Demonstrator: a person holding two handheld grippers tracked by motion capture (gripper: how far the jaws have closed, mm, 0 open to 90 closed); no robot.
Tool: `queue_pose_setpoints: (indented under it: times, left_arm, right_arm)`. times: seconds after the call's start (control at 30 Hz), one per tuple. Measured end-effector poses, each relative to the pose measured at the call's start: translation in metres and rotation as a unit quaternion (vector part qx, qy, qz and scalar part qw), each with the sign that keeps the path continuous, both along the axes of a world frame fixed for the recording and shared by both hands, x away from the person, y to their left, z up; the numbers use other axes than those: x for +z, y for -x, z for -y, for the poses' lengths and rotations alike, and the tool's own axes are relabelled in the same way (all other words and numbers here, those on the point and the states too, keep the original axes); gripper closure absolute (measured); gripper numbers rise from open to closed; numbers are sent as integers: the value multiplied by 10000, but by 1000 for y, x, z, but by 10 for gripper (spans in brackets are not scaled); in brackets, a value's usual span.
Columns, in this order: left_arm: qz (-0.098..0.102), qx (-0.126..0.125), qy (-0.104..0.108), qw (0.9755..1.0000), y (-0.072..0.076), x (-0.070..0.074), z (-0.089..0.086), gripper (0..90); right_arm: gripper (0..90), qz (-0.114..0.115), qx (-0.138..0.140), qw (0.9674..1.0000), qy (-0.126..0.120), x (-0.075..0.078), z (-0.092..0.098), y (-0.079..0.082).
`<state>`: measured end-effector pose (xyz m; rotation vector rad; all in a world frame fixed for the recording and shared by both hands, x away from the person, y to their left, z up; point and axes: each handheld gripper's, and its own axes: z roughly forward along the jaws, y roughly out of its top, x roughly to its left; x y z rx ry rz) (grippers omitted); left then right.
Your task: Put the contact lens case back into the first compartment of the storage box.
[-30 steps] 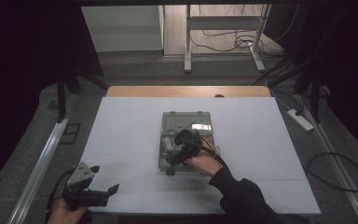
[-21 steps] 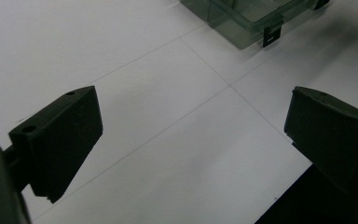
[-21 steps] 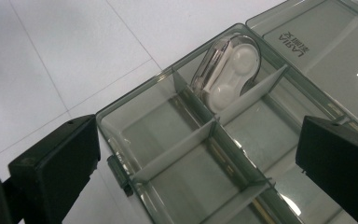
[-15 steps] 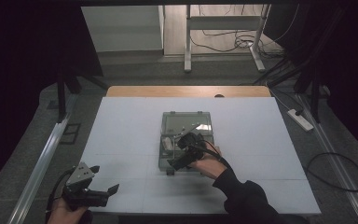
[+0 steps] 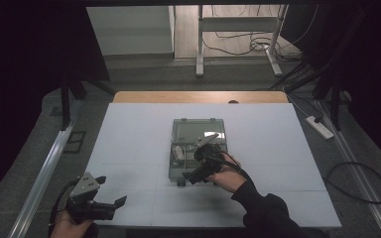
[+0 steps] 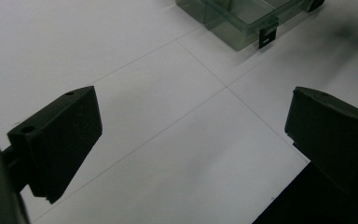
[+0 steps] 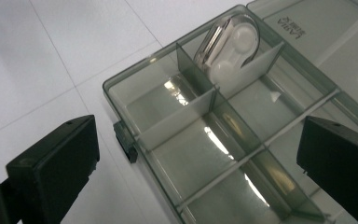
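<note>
— Starting nearest the person: the left gripper sits by the front-left corner of the white table, jaws spread wide over bare surface, holding nothing.

— And the other one?

— The right gripper hovers over the front part of the clear compartment box at mid-table, jaws wide apart and empty. The right gripper view looks down into the compartments; in a cell on the box's left side a small white contact-lens case leans tilted against a divider.

— How would that case handle?

— Light, hard and glossy, I'd judge, so likely to slip. Pinching it across its narrow waist between the two round caps seems safest, with the dividers leaving little room.

— Farther back?

— The box's lid lies open and flat behind it.
</note>
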<state>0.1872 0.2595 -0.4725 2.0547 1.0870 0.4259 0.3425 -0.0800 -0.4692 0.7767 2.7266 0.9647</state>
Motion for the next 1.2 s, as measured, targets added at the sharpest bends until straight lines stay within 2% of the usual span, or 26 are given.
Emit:
queue_pose_setpoints:
  times: [0.43, 0.8, 1.2]
  left_arm:
    - [4, -22, 36, 10000, 0, 0, -1, 35]
    - [-9, -51, 46, 10000, 0, 0, -1, 34]
    - [-14, -52, 59, 10000, 0, 0, -1, 34]
  right_arm:
    - [0, 34, -58, 10000, -60, 4, 15, 6]
    - [0, 156, -122, 9998, -98, 10, 33, 13]
    - [0, 164, -211, 9995, -145, 12, 50, 22]
